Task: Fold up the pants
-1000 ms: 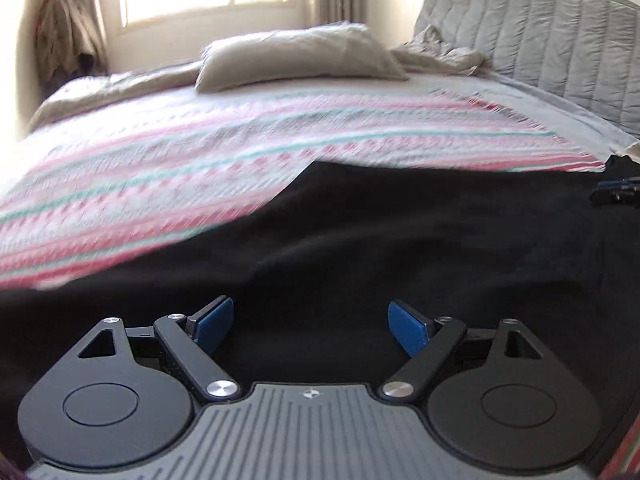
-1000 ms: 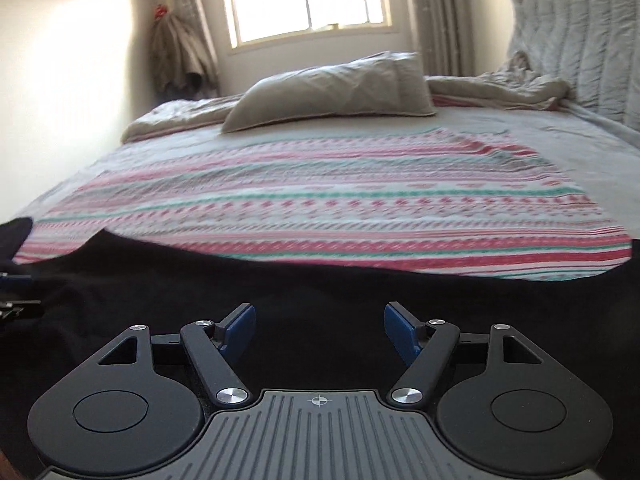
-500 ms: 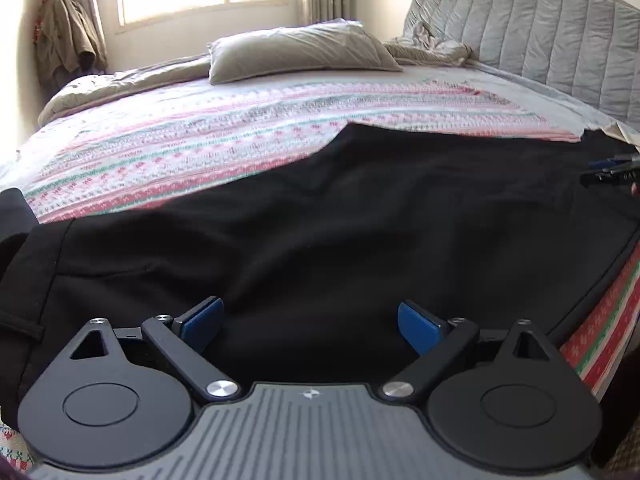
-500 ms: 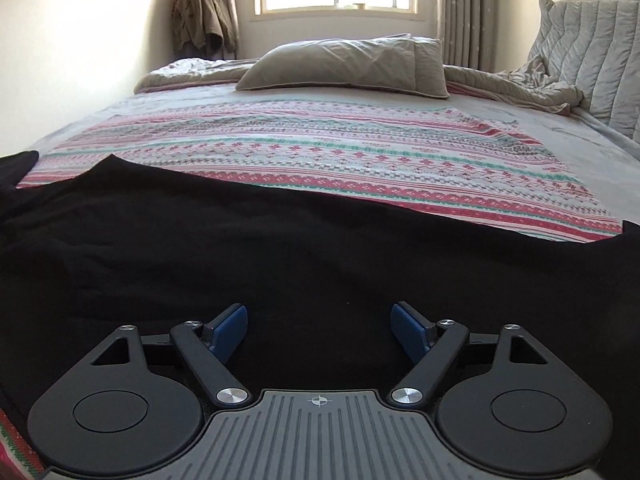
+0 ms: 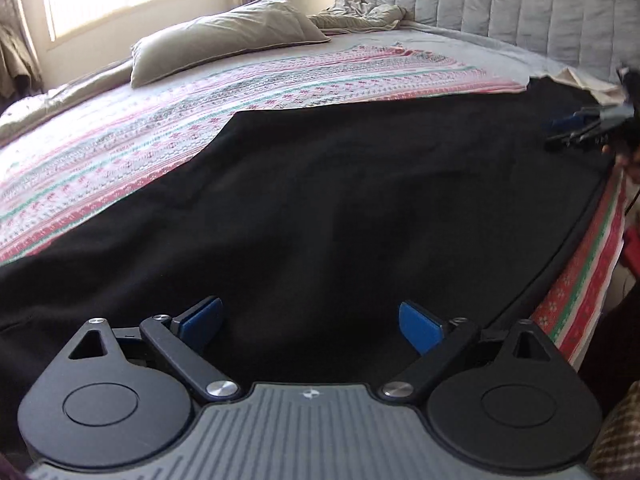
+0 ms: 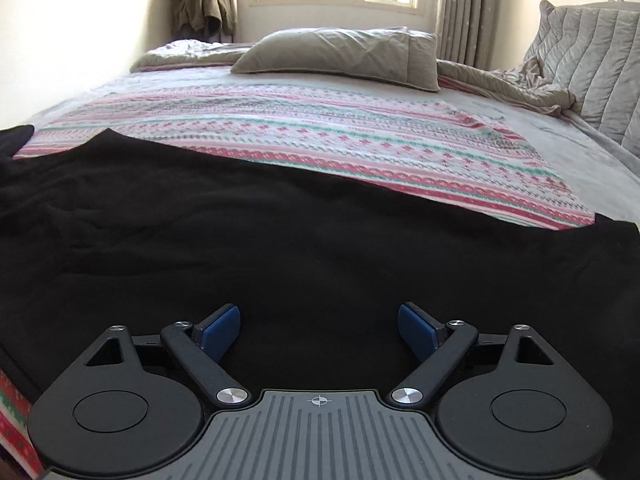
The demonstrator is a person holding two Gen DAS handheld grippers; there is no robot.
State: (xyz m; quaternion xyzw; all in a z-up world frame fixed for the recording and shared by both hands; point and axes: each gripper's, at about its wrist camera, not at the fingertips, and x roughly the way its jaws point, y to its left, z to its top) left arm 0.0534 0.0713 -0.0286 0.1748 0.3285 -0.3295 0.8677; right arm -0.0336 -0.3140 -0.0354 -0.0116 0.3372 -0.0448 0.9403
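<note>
The black pants (image 5: 340, 200) lie spread flat across the near side of the bed; they also fill the lower half of the right wrist view (image 6: 280, 248). My left gripper (image 5: 310, 320) is open and empty, hovering just above the fabric near the front edge. My right gripper (image 6: 319, 326) is open and empty, also low over the fabric. The right gripper also shows at the far right of the left wrist view (image 5: 580, 128), over the pants' end.
A red, green and white patterned blanket (image 6: 320, 136) covers the bed beyond the pants. A grey pillow (image 6: 340, 56) and rumpled bedding (image 6: 520, 84) lie at the back. A quilted headboard (image 5: 500, 4) stands on the right. The bed edge (image 5: 580, 280) drops off at the right.
Both grippers have pulled back and risen from the pants, so more black fabric and the bed edge show. Both stay open and empty.
</note>
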